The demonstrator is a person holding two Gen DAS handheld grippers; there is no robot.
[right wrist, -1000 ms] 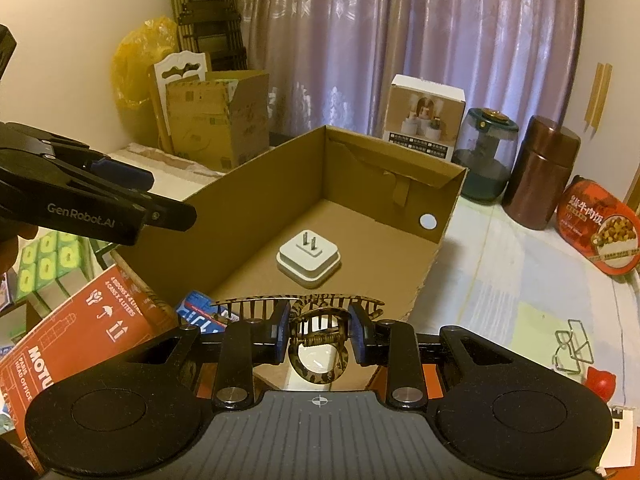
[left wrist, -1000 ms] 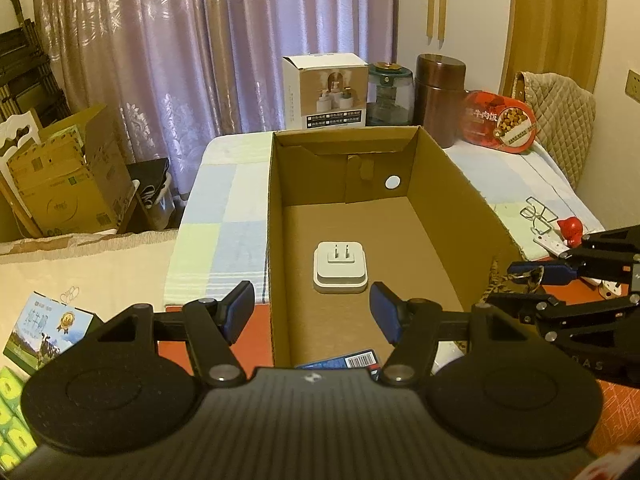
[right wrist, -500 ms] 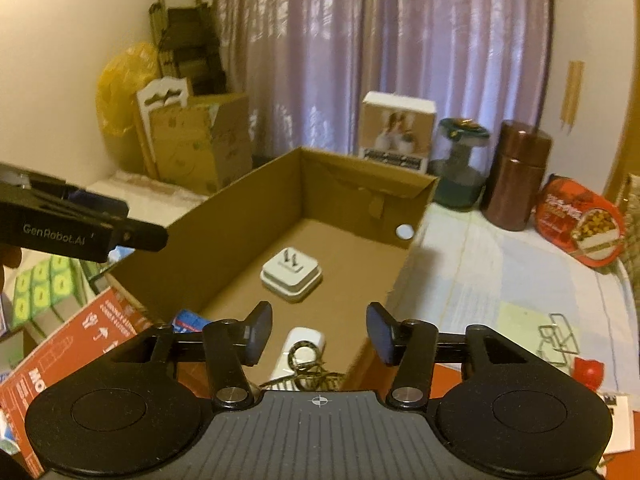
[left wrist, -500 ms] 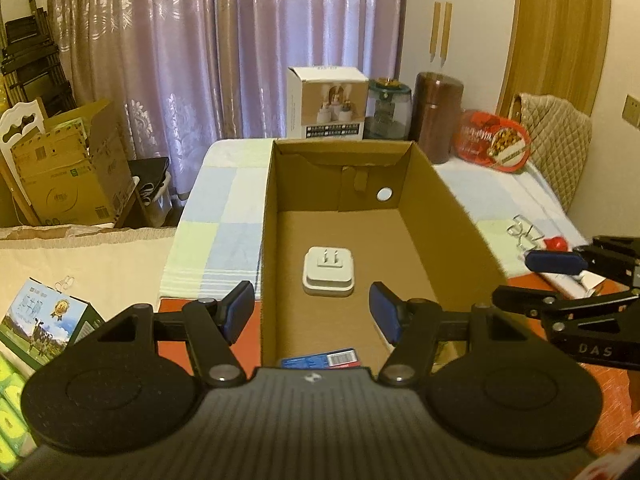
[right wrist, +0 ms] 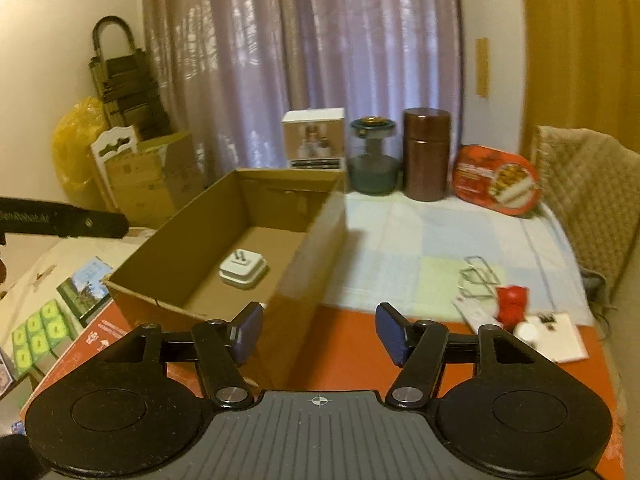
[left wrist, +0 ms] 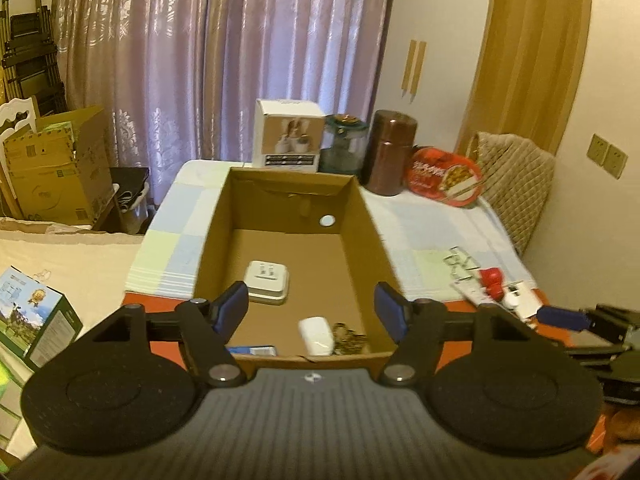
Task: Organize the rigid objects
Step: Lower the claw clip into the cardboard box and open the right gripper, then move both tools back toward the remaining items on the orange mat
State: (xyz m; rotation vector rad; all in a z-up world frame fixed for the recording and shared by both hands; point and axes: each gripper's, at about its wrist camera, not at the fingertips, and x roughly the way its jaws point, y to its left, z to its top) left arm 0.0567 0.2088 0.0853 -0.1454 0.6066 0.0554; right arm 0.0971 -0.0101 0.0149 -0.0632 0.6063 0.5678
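Both grippers hang released and empty, left gripper (left wrist: 308,306) and right gripper (right wrist: 319,334); the hair claw (left wrist: 349,338) lies in the cardboard box (left wrist: 372,240). Next comes the red clip (right wrist: 511,299) on the desk, I reckon.

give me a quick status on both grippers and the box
Left gripper and right gripper open, empty, jaws just widened. Hair clip in cardboard box. Nothing blocking.

lighting: dim, warm yellow-orange indoor cast in both views, with a pale glow coming through the curtain (left wrist: 224,52) at the back. sharpness: soft all over; motion blur smears the cardboard box (right wrist: 320,216) and the small items to the right of it in the right wrist view. lens: strong fisheye bending, dark rounded corners.
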